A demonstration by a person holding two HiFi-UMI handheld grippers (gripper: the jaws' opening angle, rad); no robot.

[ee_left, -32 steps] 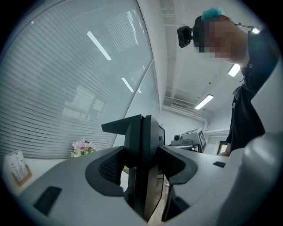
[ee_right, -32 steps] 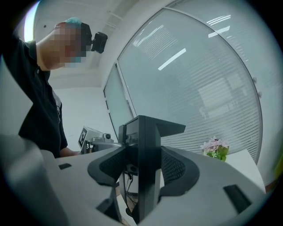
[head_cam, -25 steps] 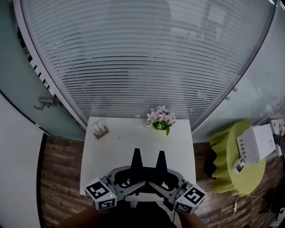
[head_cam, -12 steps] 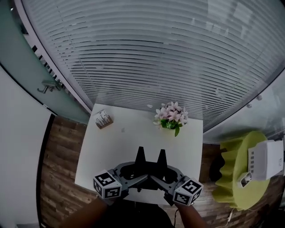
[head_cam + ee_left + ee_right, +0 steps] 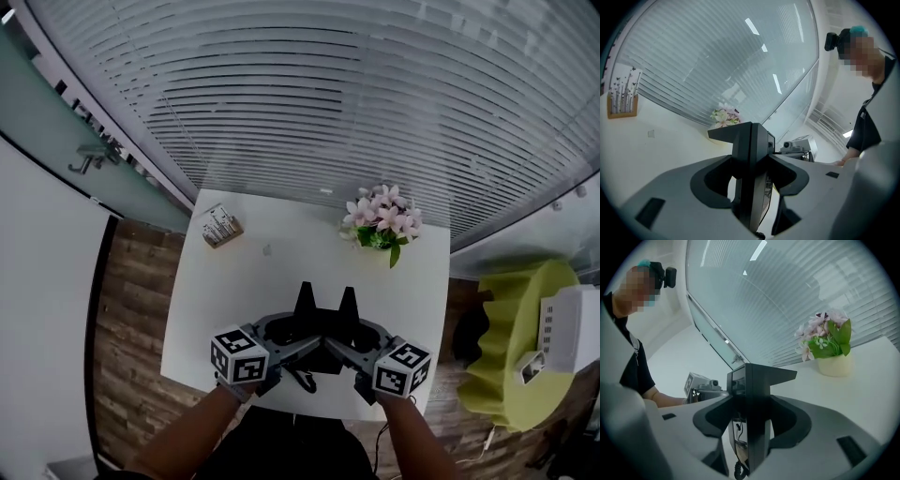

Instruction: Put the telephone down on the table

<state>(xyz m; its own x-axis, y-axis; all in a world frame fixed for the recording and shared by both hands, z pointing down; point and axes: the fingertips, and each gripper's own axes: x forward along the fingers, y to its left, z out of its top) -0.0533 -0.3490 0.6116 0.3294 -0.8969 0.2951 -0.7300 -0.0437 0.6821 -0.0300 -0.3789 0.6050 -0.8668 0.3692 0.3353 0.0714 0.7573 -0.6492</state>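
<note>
Clearly both tools carry the load together: the left gripper (image 5: 752, 140) and the right gripper (image 5: 749, 380) each have their jaws clamped on a side of the black telephone (image 5: 736, 441), which sits between them over the near middle of the white table (image 5: 281, 272). Its curly cord (image 5: 302, 380) hangs toward the person. No view shows whether the base touches the top yet.

To set it down well, I would lower both hands at the same pace so the telephone stays level, since a tilt could let it slip from one grip. It looks best placed where it is, well clear of the flower pot (image 5: 382, 225) at the far right and the small card stand (image 5: 221, 225) at the far left, but not too close to the near edge. The cord should not end up trapped under the base. Both jaws should part only once the weight rests on the table
</note>
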